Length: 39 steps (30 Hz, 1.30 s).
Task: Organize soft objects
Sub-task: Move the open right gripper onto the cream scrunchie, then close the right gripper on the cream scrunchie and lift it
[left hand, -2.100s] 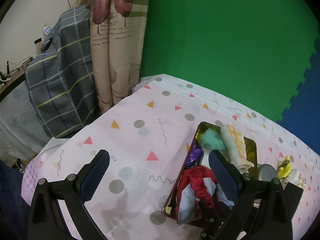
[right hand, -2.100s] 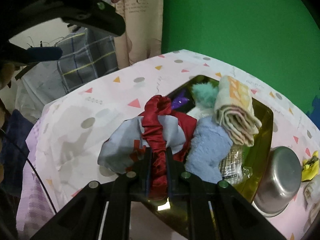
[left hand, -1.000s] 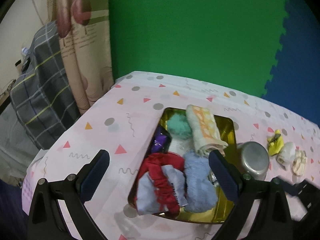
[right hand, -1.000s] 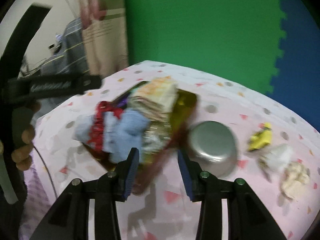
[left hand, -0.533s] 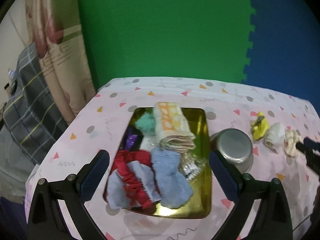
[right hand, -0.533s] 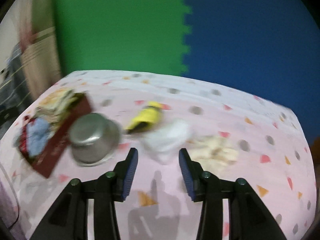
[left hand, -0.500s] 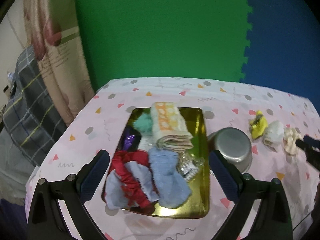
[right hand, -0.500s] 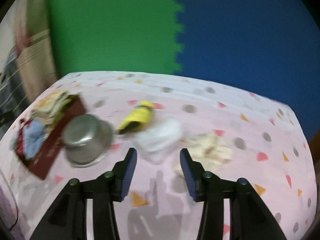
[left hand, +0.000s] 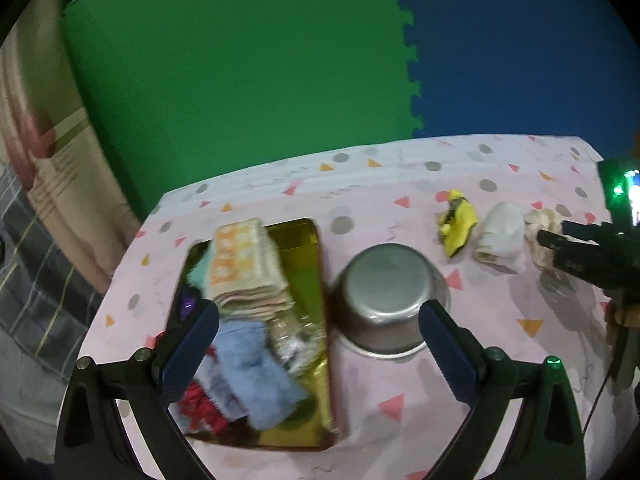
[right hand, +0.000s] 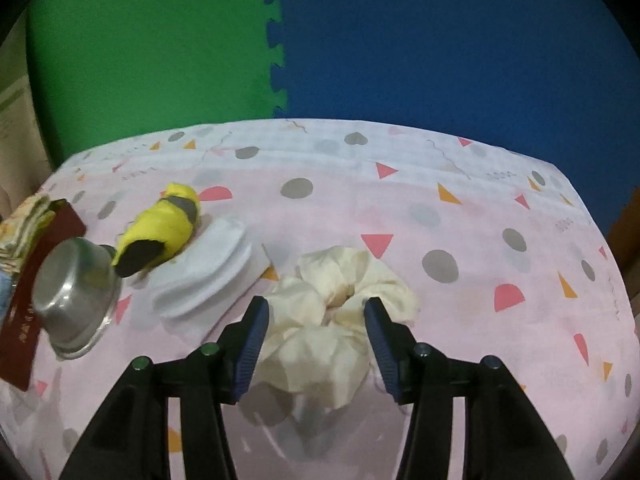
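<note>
The right tongs [right hand: 314, 312], just widened, straddle the cream scrunchie [right hand: 336, 320], lying flat, ungripped; the left tongs [left hand: 318, 322] gape empty.

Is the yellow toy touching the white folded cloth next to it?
Touching. In the right wrist view the yellow toy lies with one side resting on the edge of the white folded cloth, with no tablecloth showing between them there.

1. The right gripper [right hand: 316, 312] hangs over a cream scrunchie [right hand: 336, 312]; its jaws have just been opening and stand either side of it, not pressing.
2. A folded white cloth [right hand: 208, 268] lies just left of the scrunchie.
3. A yellow sock [right hand: 160, 228] overlaps the cloth.
4. A steel bowl [right hand: 72, 292] lies tipped beside a tray [right hand: 36, 276].
5. All rest on a patterned pink tablecloth [right hand: 480, 260].
</note>
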Tool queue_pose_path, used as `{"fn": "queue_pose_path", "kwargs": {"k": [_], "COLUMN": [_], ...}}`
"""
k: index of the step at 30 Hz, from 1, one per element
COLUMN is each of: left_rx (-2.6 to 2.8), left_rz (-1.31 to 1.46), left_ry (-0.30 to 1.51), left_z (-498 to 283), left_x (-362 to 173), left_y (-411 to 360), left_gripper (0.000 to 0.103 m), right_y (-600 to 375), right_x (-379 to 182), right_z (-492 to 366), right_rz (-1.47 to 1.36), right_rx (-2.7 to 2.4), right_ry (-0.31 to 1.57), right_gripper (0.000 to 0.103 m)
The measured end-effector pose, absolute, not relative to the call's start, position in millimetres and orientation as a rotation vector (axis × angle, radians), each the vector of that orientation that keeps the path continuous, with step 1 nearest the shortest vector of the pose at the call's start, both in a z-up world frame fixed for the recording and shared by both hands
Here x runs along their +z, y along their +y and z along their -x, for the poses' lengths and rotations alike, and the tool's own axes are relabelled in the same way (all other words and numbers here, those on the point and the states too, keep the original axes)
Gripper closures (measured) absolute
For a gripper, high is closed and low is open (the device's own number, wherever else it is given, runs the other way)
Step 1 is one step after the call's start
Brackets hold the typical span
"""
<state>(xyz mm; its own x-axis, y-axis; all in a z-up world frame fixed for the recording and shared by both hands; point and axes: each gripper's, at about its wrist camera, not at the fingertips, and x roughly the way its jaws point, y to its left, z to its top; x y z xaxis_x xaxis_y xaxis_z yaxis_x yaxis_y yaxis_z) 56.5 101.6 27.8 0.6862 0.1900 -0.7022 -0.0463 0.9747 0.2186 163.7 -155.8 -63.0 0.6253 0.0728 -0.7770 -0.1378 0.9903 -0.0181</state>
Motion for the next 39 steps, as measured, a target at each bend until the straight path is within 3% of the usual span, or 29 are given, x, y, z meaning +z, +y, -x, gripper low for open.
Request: {"fn": "queue_pose_path", "kwargs": {"k": [18,28,39], "left_rx": [0.021,0.004,-0.037], "left_rz": [-0.158,-0.183,-0.199], "left_ry": [0.871,0.876,0.895], "left_z": [-88,-91,-92], "left_x": [-1,-6,-11], "left_y": [57,42,17], "left_gripper": [0.003,0.003,0.004], "right_y": [-158,-170,-214], "right_x": [-83,-82,-80], "right_z": [-170,-161,-144], "right_rz": [0.144,0.113,0.095], "right_rx": [0.116,0.116,0.060], "right_ry": [0.892,0.893,0.895], "right_gripper": [0.052,0.078,0.081]}}
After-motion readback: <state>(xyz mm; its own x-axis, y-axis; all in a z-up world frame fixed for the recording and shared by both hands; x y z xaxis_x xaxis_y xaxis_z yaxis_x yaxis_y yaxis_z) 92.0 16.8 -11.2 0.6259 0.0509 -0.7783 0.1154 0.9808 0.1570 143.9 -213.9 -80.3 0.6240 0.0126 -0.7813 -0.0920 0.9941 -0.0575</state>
